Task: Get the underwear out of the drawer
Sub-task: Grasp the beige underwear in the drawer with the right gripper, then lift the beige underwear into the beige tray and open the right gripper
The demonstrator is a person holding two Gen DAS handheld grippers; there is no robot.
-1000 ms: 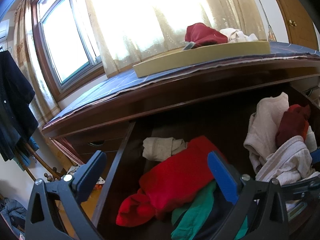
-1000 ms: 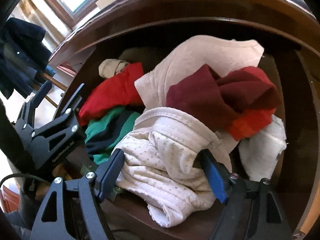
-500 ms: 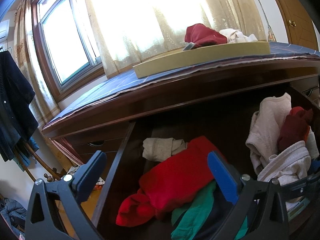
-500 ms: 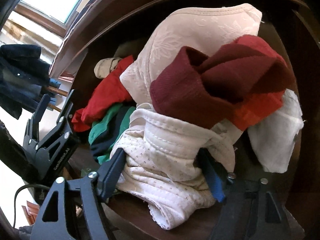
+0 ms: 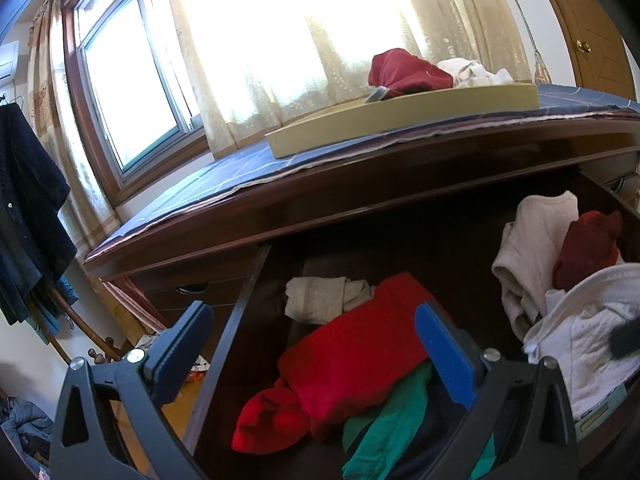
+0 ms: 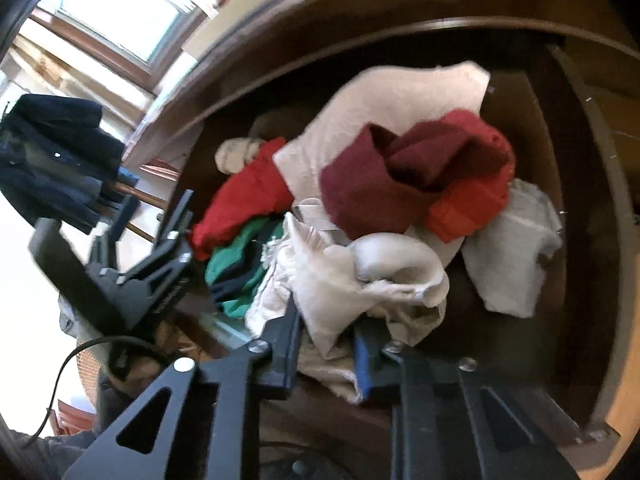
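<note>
A: Why is the right gripper so low at the drawer front?
B: Its fingers have closed to a narrow gap on the white dotted underwear, pinching a fold, probably so only that 1 piece lifts from the pile.

A: And the left gripper?
B: Spread wide, holding nothing, above the red garment, likely just waiting.

A: What does its view add?
B: At 1 o'clock, a tray on the desk with 2 garments, seemingly the destination. The right view alone shows the pinch.
</note>
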